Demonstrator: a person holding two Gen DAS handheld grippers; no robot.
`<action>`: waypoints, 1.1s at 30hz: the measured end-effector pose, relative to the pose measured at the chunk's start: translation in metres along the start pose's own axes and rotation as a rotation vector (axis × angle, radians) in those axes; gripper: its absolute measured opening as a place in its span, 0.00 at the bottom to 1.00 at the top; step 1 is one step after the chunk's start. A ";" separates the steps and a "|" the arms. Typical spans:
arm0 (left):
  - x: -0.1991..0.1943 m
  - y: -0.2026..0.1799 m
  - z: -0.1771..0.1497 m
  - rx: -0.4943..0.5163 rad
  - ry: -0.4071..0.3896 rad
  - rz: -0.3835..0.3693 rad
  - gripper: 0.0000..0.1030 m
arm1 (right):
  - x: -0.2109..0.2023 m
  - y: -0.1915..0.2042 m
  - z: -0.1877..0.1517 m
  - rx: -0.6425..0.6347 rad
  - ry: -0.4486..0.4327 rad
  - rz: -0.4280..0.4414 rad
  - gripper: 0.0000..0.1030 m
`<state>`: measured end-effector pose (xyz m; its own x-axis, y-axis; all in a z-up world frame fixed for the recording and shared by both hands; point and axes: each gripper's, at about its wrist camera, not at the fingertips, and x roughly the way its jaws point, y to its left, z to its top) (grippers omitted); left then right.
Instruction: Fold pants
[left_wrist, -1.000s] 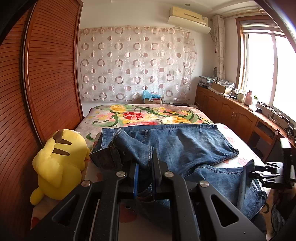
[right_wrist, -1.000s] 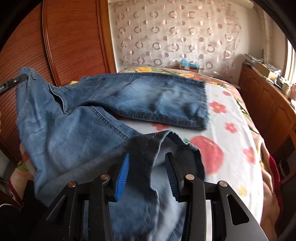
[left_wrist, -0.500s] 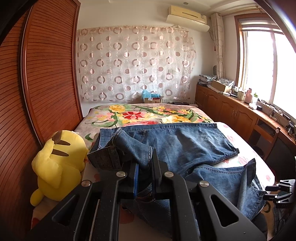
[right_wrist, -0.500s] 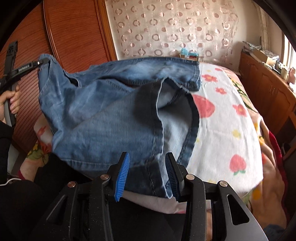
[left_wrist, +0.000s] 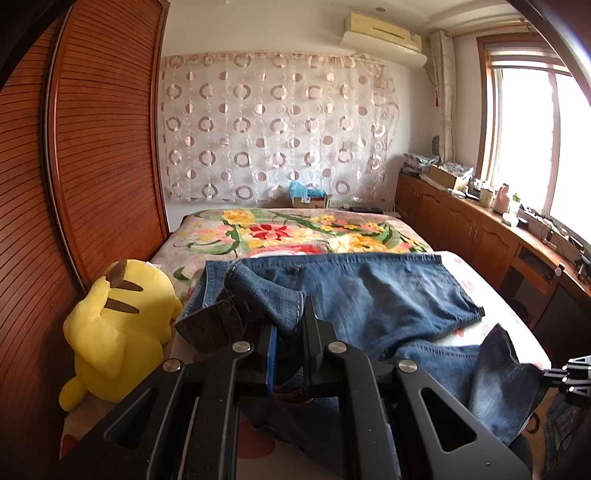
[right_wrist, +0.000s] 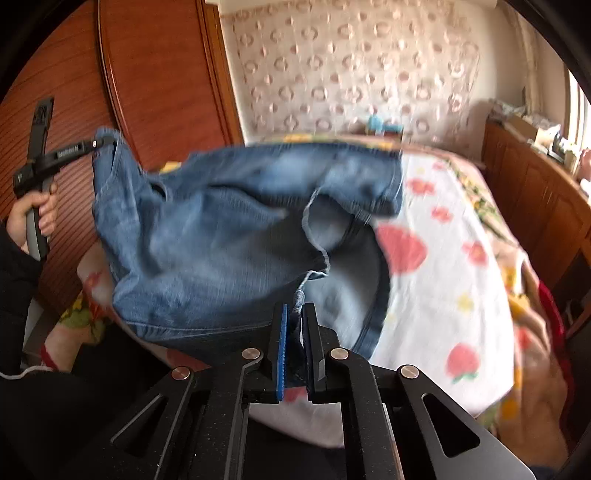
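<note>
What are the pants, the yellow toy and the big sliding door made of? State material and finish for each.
Pants: blue denim, faded matte wash; visible twill weave, pale topstitched seams and hems.
Yellow toy: soft plush fabric, likely stuffed; fuzzy matte surface, rounded sagging shape.
Sliding door: reddish-brown wood or wood-look panel with fine horizontal ribs and a slight sheen; solid wood versus laminate cannot be told.

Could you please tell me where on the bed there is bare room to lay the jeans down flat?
Free: the white sheet with pink flowers, between the jeans and the bed's cabinet-side edge, and the floral blanket beyond the jeans toward the curtain. Crowded: the wardrobe side, where the yellow plush sits beside the denim.
</note>
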<state>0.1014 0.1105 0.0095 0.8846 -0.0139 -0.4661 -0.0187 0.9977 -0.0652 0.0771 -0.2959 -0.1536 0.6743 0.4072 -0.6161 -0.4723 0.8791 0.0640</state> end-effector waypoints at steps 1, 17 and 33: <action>0.000 0.003 0.004 -0.003 -0.007 0.004 0.11 | -0.006 -0.002 0.005 -0.002 -0.024 -0.007 0.06; 0.005 0.052 0.033 -0.109 -0.049 0.067 0.11 | -0.068 -0.033 0.058 0.061 -0.325 -0.070 0.06; 0.080 0.073 0.039 -0.140 -0.006 0.089 0.11 | 0.011 -0.034 0.087 0.060 -0.265 -0.160 0.06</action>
<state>0.1893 0.1849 0.0020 0.8794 0.0752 -0.4702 -0.1615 0.9760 -0.1461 0.1500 -0.3001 -0.0938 0.8655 0.3058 -0.3967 -0.3193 0.9471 0.0334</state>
